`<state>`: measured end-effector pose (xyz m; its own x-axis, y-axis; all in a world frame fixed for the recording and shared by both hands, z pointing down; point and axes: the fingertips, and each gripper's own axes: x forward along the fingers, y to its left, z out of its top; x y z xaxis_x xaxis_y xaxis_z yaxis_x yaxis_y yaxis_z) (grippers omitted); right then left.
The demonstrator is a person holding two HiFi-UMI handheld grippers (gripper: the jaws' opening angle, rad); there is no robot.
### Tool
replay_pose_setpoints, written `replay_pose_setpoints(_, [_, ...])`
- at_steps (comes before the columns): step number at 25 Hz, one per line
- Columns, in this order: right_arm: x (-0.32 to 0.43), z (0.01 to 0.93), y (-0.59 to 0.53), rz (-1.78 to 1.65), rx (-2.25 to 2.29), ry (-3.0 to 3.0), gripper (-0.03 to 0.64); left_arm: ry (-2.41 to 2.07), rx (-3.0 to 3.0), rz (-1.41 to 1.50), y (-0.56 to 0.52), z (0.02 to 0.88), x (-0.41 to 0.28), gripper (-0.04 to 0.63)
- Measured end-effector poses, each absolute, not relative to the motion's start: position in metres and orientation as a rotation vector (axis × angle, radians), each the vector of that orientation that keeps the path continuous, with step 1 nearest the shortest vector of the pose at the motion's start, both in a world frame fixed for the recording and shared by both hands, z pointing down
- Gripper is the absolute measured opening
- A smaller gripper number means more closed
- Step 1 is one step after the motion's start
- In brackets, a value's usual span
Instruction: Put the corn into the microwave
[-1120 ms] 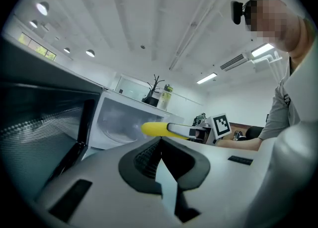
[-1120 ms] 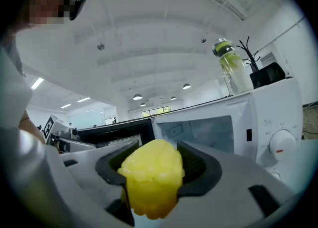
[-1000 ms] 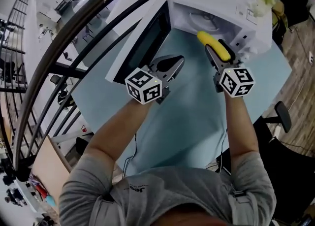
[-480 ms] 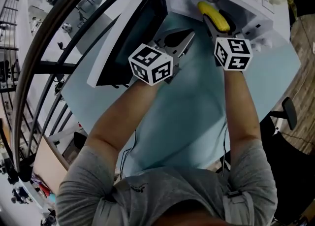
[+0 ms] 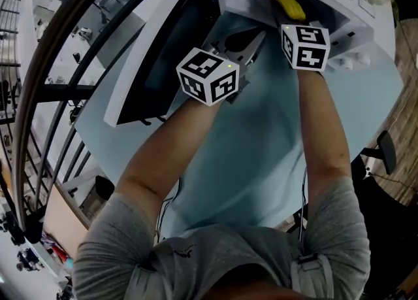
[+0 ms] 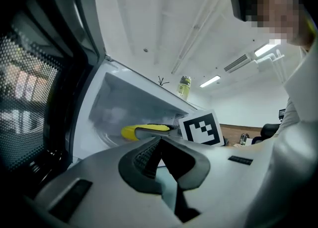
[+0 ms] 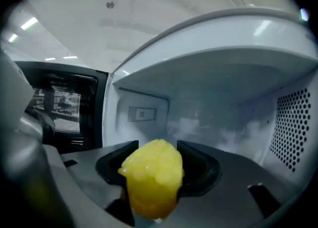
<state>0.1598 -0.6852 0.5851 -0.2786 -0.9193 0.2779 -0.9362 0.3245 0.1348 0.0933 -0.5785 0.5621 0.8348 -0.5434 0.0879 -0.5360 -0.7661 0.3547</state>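
Note:
The white microwave (image 5: 346,4) stands at the table's far side with its dark door (image 5: 166,57) swung open to the left. My right gripper (image 5: 286,11) is shut on the yellow corn (image 5: 289,1), whose tip reaches into the microwave's opening. In the right gripper view the corn (image 7: 151,180) sits between the dark pads (image 7: 203,170), with the bare white cavity (image 7: 223,117) straight ahead. My left gripper (image 5: 256,36) hovers beside the door, low before the opening, shut on nothing. In the left gripper view its tips (image 6: 159,140) meet, and the corn (image 6: 130,132) shows beyond them.
The light blue table (image 5: 261,155) carries the microwave. A greenish jar (image 6: 184,86) stands on the microwave's top. A dark curved railing (image 5: 39,96) runs along the left, and an office chair (image 5: 386,151) sits off the table's right edge.
Both grippers have moved forward and lower toward the microwave. The corn has gone from in front of the opening to just inside it. The left gripper has come closer to the door.

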Motion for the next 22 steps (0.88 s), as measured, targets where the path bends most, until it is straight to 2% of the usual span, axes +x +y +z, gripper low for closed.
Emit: replay_pose_setpoints(22, [0.18,0.603,-0.732,0.049,1.705,-2.134,0.255,-0.856,2.632,0.032,-0.602,0.59,0.097,0.018])
